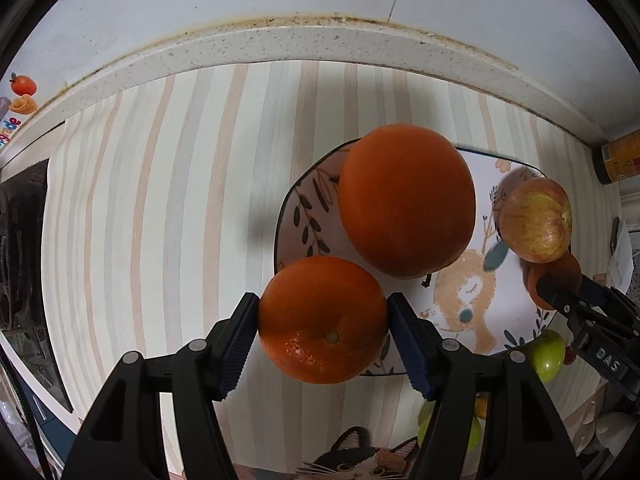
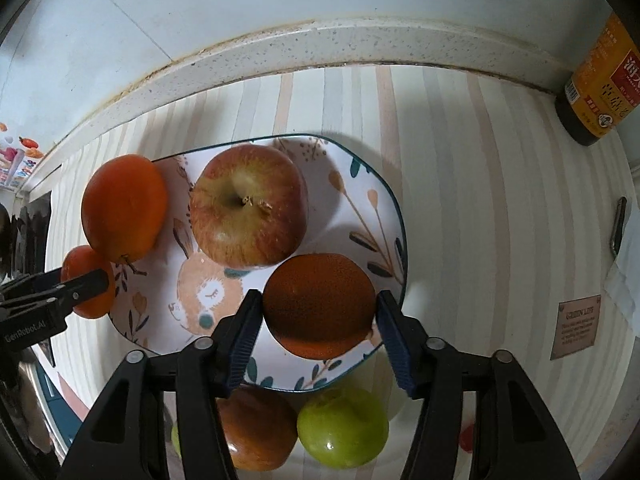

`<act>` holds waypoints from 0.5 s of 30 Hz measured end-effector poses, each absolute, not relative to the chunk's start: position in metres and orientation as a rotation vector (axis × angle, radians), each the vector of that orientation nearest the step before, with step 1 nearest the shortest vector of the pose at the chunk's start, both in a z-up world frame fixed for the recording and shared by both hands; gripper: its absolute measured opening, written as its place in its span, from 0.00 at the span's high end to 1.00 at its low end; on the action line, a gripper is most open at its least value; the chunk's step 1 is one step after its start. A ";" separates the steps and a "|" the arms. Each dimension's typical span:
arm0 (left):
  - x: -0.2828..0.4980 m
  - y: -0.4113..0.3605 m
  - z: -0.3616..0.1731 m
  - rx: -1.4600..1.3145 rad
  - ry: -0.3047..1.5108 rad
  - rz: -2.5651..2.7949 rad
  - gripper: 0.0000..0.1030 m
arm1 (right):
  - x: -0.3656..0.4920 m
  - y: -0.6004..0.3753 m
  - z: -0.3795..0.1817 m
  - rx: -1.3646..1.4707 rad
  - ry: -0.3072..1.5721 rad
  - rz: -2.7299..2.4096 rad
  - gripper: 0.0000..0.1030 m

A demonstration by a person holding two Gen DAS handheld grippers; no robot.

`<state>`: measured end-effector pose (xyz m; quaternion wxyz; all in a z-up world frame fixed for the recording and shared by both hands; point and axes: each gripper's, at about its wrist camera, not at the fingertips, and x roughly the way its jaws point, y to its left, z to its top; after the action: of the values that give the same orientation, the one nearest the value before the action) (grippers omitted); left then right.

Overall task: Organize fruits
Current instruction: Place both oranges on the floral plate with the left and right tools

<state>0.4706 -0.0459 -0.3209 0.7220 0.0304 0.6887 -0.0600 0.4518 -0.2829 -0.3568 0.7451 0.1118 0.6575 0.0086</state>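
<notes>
Item one: my left claw (image 1: 323, 320) is clamped on an orange (image 1: 323, 319), both pads pressed to its sides, held at the left rim of the illustrated plate (image 1: 472, 320). Item two: my right claw (image 2: 319, 312) grips a second orange (image 2: 319, 306) between its pads, over the near right part of the plate (image 2: 360, 208). Item three: a large orange (image 1: 406, 200) lies on the plate's left side, seen at the left rim in the right wrist view (image 2: 124, 212). Item four: a red apple (image 2: 248, 206) rests on the plate just beside that large orange, stem end up. Item five: a green apple (image 2: 342, 428) and a reddish fruit (image 2: 256, 428) sit on the striped surface (image 2: 480, 200) near the plate's front edge. Item six: a dark bottle with a yellow label (image 2: 600, 76) stands at the back right by the wall.
</notes>
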 end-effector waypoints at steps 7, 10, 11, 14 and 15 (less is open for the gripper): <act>0.480 -0.037 -0.315 0.034 1.508 -0.099 0.20 | 0.458 -0.283 -0.346 0.275 1.437 -0.011 0.11; 0.481 -0.031 -0.306 0.013 1.491 -0.088 0.15 | 0.451 -0.285 -0.336 0.272 1.426 -0.036 0.09; 0.481 -0.027 -0.303 0.004 1.486 -0.084 0.15 | 0.446 -0.286 -0.328 0.267 1.419 -0.046 0.09; 0.476 -0.023 -0.290 -0.015 1.468 -0.088 0.15 | 0.428 -0.287 -0.311 0.259 1.399 -0.054 0.09; 0.472 -0.023 -0.286 -0.012 1.458 -0.087 0.15 | 0.423 -0.286 -0.306 0.253 1.393 -0.056 0.09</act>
<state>0.4725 -0.0230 -0.2859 0.7450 -0.0055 0.6659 -0.0397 0.4233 -0.2858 -0.3063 0.7592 0.1162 0.6398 -0.0256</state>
